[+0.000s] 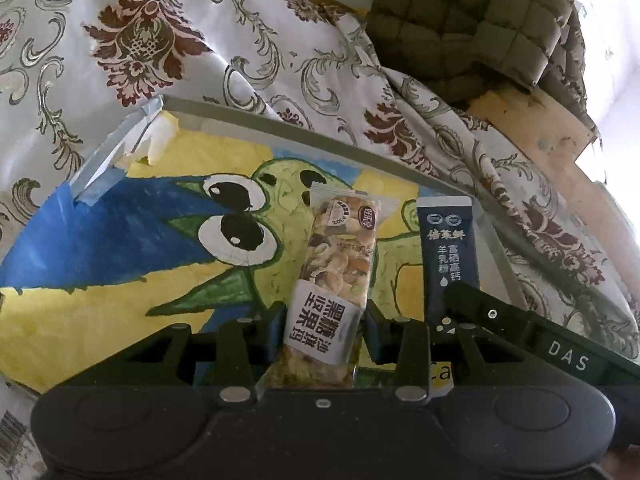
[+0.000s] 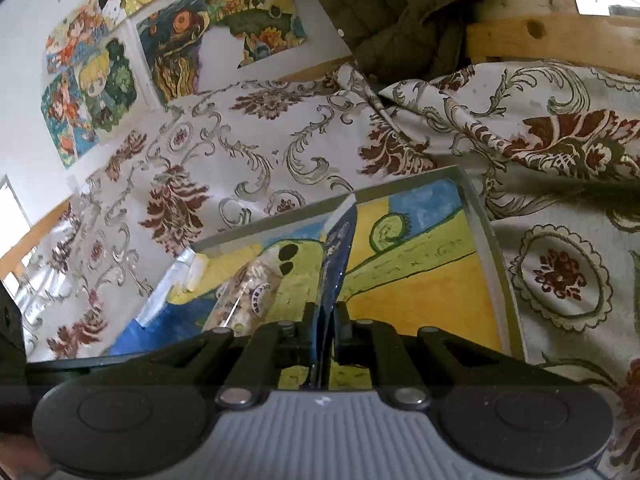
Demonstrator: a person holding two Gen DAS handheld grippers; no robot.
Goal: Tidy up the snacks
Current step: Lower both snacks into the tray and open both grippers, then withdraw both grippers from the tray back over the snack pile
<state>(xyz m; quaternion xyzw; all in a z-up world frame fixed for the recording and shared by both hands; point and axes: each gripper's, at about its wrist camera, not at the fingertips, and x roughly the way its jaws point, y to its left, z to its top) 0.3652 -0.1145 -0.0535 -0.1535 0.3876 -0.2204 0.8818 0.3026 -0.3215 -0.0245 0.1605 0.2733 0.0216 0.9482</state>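
My left hand-held gripper (image 1: 323, 320) clenching a nut bar (image 1: 336, 276) labelled 黑糖沙琪玛, my right hand-held gripper (image 2: 325, 320) pinching a navy sachet (image 1: 450, 252) reading 羊乳粉, both over the painted tray (image 1: 120, 240), DAS on a finger.

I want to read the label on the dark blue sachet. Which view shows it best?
The left wrist view: the dark blue sachet faces the camera flat, with its white print visible, beside the nut bar. The right wrist view shows it only edge-on, pinched in the right gripper, print unreadable.
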